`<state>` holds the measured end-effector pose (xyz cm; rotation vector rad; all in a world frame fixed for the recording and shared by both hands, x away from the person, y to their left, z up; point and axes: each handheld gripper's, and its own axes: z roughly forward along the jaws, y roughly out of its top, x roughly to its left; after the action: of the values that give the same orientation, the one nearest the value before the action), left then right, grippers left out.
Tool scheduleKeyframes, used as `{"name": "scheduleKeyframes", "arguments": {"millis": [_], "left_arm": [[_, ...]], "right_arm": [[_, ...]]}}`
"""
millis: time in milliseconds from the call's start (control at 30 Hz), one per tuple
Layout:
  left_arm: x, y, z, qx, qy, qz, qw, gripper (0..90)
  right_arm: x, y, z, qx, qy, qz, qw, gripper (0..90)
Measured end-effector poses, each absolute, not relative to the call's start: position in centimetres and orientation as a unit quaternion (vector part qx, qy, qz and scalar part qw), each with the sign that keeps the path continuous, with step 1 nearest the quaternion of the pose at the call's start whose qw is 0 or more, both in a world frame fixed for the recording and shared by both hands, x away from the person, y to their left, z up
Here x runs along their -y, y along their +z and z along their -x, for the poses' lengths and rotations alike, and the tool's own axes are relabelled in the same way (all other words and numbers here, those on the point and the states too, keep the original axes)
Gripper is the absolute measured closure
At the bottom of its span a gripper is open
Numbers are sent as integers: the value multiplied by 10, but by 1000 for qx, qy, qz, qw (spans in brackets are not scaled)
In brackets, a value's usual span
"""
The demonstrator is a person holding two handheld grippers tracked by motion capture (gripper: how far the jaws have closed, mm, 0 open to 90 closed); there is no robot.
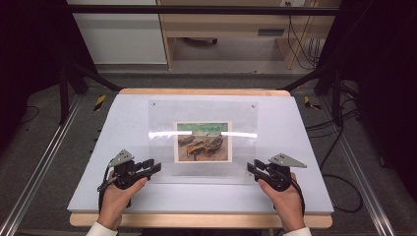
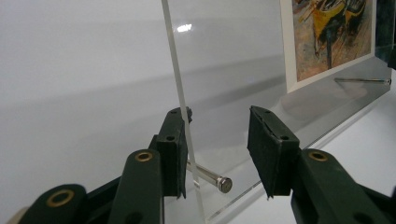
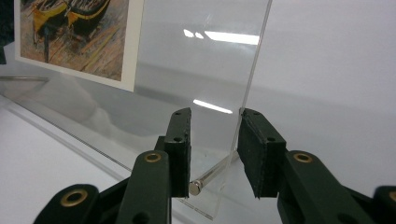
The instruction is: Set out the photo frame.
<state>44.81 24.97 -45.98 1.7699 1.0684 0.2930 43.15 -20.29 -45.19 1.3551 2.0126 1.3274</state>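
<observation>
On the white tabletop [image 1: 128, 123] lies a clear acrylic picture frame [image 1: 162, 118], flat and central, with a painting print of boats [image 1: 203, 141] sandwiched in it. The left gripper [image 1: 154, 168] and right gripper [image 1: 251, 170] sit at its two near corners, jaws open and straddling the sheet's edge, gripping nothing yet. In the left gripper view one pad [image 2: 173, 149] touches or nearly touches the sheet beside a metal standoff pin [image 2: 212, 178]; another pin [image 3: 210, 176] shows in the right gripper view. The panel looks stiff, smooth and slippery (likely scratch-prone, moderately heavy), so gripping both corners just beside the pins, evenly, seems wisest.
</observation>
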Motion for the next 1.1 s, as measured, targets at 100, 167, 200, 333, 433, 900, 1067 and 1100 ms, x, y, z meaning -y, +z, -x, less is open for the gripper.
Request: {"name": "scheduleKeyframes", "arguments": {"millis": [100, 167, 200, 333, 433, 900, 1067, 1100], "left_arm": [[-249, -460, -447, -444, 123, -733, 501, 580], [-250, -460, -446, -444, 124, -733, 501, 583], [-250, -460, -446, -444, 124, -733, 501, 585], [-250, -461, -445, -443, 123, -734, 500, 588], [-250, -461, -444, -444, 124, -733, 500, 590], [-250, -462, -441, -442, 126, -738, 494, 609], [-249, -462, -439, -444, 126, -737, 493, 611], [-249, -462, -439, -444, 127, -737, 493, 612]], "right_arm": [[203, -452, -431, -716, 471, -482, 185, 658], [203, -452, -431, -717, 470, -481, 184, 658], [203, -452, -431, -717, 470, -481, 184, 658], [203, -452, -431, -719, 470, -480, 179, 658], [203, -452, -431, -719, 469, -481, 179, 658], [204, -454, -426, -722, 464, -481, 180, 684], [205, -454, -426, -724, 464, -478, 179, 691], [205, -454, -425, -724, 464, -478, 179, 692]]}}
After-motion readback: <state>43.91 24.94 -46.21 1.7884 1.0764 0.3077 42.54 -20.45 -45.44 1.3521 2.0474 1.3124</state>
